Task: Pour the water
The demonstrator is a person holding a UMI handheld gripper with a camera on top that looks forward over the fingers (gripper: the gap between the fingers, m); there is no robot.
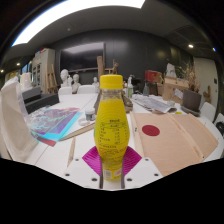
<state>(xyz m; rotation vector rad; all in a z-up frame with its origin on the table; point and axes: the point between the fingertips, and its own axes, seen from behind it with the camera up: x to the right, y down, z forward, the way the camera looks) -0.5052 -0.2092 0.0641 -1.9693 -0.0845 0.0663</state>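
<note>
A yellow bottle (110,118) with a yellow cap and a printed label stands upright between my fingers and fills the middle of the gripper view. My gripper (111,166) is shut on the bottle's lower body, with the magenta pads (92,160) pressed against it from both sides. The bottle's base is hidden low between the fingers. I cannot tell whether it rests on the white table (80,140) or hangs above it. No cup or glass shows.
A tan mat (175,140) with a red dot (150,130) lies just right of the bottle. A colourful booklet (55,122) lies to the left, beside a white chair (12,118). Papers (152,102) and boxes sit at the table's far side.
</note>
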